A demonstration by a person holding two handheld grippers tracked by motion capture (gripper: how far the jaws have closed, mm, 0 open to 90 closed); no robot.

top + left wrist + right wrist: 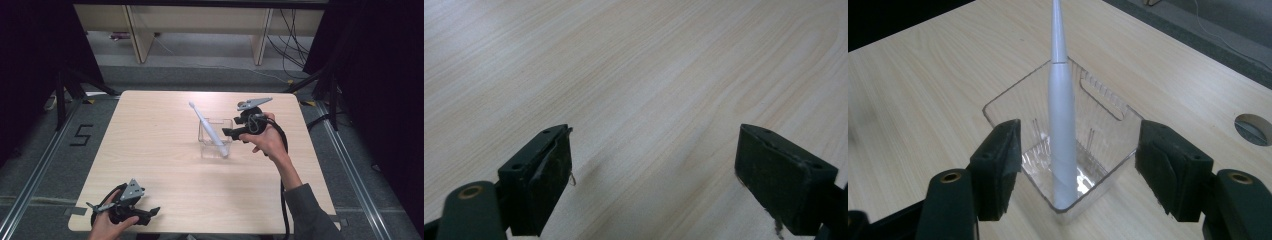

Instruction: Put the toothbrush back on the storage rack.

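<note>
A white electric toothbrush (210,131) leans upright in a clear square plastic container (216,142) right of the table's middle. In the right gripper view the toothbrush (1062,125) rises out of the container (1108,107), just past my jaws. My right gripper (226,133) (1078,134) stands open beside the container's right side, its pads apart from the walls with nothing pressed between them. My left gripper (154,213) rests low at the table's front left corner. It is open (654,165) over bare wood.
The light wooden table (150,145) has a round cable hole (1254,129) near its edge. Black cables trail from both grippers. Wooden furniture legs (142,40) and loose wires (295,40) stand on the floor beyond the table.
</note>
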